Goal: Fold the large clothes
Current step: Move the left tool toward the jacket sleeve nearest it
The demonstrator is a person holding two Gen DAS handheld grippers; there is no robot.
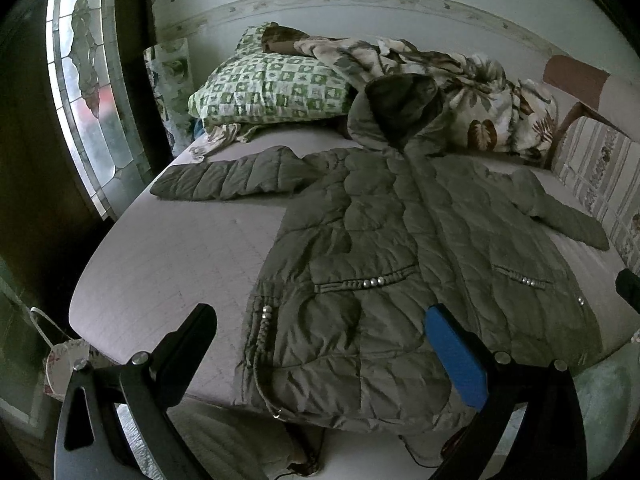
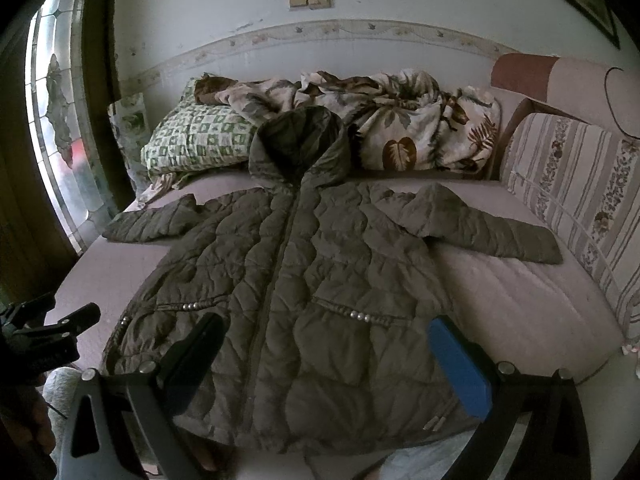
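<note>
An olive quilted hooded jacket (image 1: 400, 240) (image 2: 304, 280) lies flat and zipped on the bed, hood toward the wall, both sleeves spread out to the sides. My left gripper (image 1: 320, 320) hovers open over the jacket's lower left hem, nothing between its fingers. My right gripper (image 2: 326, 332) hovers open above the lower hem near the zip, also holding nothing. In the right wrist view the left gripper (image 2: 76, 324) shows at the left edge. The right gripper's dark tip (image 1: 629, 286) shows at the right edge of the left wrist view.
The pale mattress (image 1: 168, 264) (image 2: 520, 304) has bare room on both sides of the jacket. A green checked pillow (image 1: 272, 88) (image 2: 196, 140) and a leaf-print blanket (image 1: 480, 96) (image 2: 408, 128) lie by the wall. A striped cushion (image 2: 576, 200) stands right; a glass door (image 1: 80, 92) left.
</note>
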